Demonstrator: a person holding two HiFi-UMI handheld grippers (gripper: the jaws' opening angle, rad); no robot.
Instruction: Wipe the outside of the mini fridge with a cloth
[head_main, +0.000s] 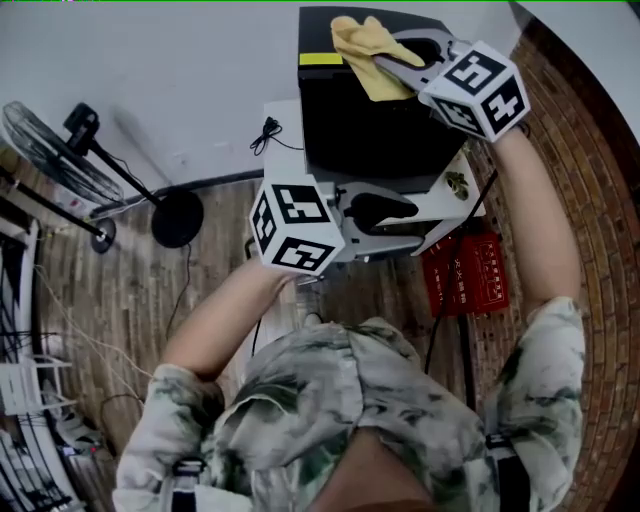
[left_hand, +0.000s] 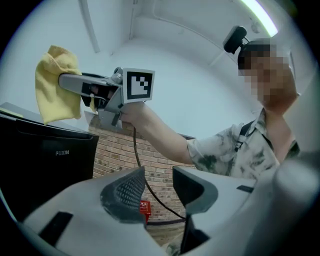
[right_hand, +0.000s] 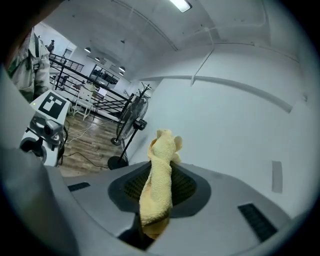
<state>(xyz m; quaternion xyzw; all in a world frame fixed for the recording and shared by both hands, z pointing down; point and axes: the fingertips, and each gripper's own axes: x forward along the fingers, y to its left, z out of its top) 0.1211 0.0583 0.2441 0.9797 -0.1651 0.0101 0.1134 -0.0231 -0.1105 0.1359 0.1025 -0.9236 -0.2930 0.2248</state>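
- You are pinching the yellow cloth (head_main: 362, 48) in your right gripper (head_main: 388, 62), with the jaws closed down on a bunched fold of it, so the loose end is sticking out past the tips and drooping.
- Your left gripper (left_hand: 157, 186) is standing wide open with nothing between its pads (only the brick wall and a red box are showing through the gap).
- The mini fridge (head_main: 375, 130) is sitting on a pale stand against the white wall, straight ahead of you, its black top facing up at your head camera.
- The cloth is hanging over the near top edge of the fridge, towards its left corner by the yellow label; whether it is actually brushing the top I cannot tell from these views.
- Your right hand is the nearer one to the work: the fridge's top is lying just under the cloth and its front face is dropping away below that.
- Your left gripper is pointing level, lower down in front of the fridge, with the fridge lying off to the left of its jaws.
- I am judging the wipe as barely begun, and the next move is asking for the cloth to be pressed flat and dragged across the top or down the front.
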